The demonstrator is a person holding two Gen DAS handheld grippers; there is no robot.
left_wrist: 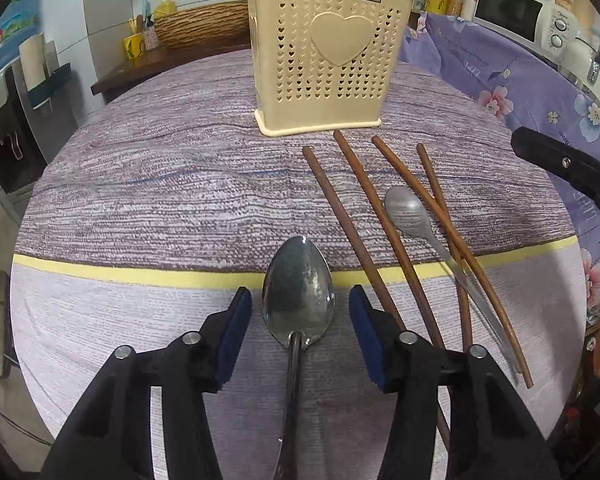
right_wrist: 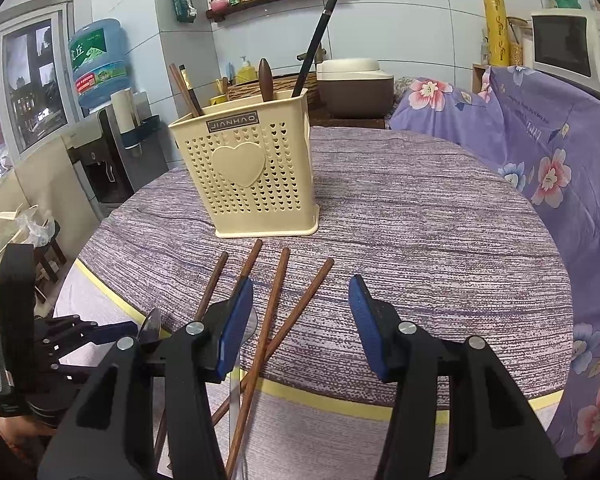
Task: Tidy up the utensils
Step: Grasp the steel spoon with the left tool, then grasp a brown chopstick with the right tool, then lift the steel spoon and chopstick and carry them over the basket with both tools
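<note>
Around us the kitchen is crowded: a microwave (left_wrist: 512,12) stands at the far right, a water dispenser (right_wrist: 96,148) with its blue bottle at the left, and a flowered purple cloth (right_wrist: 540,152) is draped along the right edge of the table (left_wrist: 160,184), which wears a striped mauve cover with a yellow band. Toward the back of the table stands the cream utensil holder (left_wrist: 328,60) with its heart on the front; a few handles already stick up out of it. Between the holder and us lie four brown chopsticks (left_wrist: 364,200), fanned out and partly crossing, with a small spoon (left_wrist: 406,210) lying among them, its handle running under two of the sticks. Our left gripper (left_wrist: 300,300) is low over the table, its blue pads on either side of the bowl of a large metal spoon (left_wrist: 298,292); small gaps show on both sides, so the pads do not press it, though the fisheye makes this hard to judge. The spoon's handle runs back toward us between the fingers. Our right gripper (right_wrist: 300,312) hangs spread wide over the chopsticks and grips nothing; its left finger covers part of one stick and of the small spoon, and two sticks lie in the gap between the fingers.
</note>
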